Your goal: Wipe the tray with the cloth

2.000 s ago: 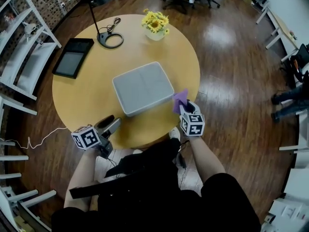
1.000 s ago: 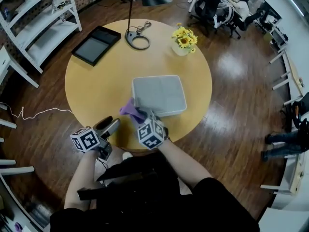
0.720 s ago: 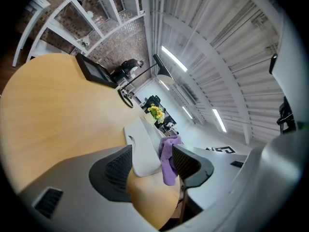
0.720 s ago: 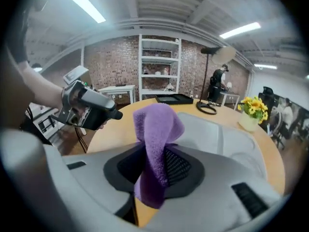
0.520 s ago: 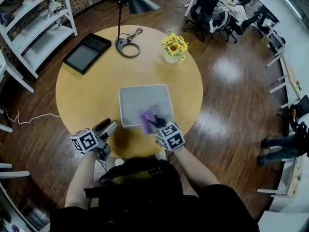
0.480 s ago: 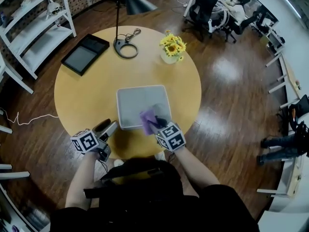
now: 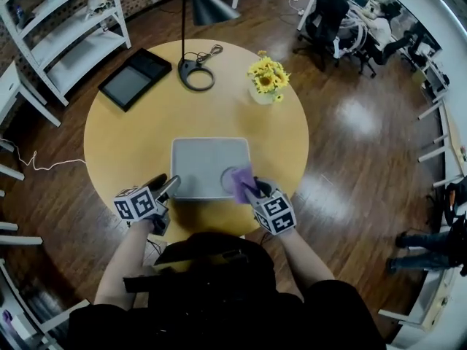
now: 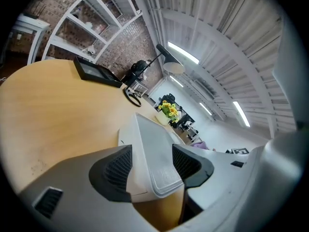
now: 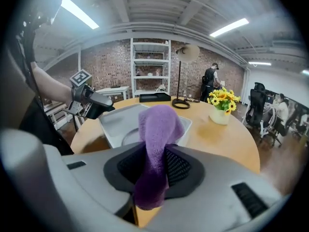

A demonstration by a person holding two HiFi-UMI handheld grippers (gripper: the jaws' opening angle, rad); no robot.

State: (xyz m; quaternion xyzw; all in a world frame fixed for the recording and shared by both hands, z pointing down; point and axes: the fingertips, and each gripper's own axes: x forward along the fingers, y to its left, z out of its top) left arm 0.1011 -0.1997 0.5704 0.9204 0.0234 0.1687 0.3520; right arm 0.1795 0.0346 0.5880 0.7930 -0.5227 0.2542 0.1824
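Observation:
A grey rectangular tray lies near the front of the round yellow table. My right gripper is shut on a purple cloth, which hangs over the tray's front right corner. In the right gripper view the cloth stands up between the jaws of the gripper, with the tray just beyond. My left gripper is at the tray's front left corner. In the left gripper view that gripper is open, and the corner of the tray sits between the wide jaws.
At the back of the table are a black lamp base, a vase of yellow flowers and a flat black frame. White shelves stand at the left and office chairs at the far right.
The right gripper has carried the cloth from the tray's front left corner across to its front right. The left gripper has moved forward until the tray's corner lies between its jaws.

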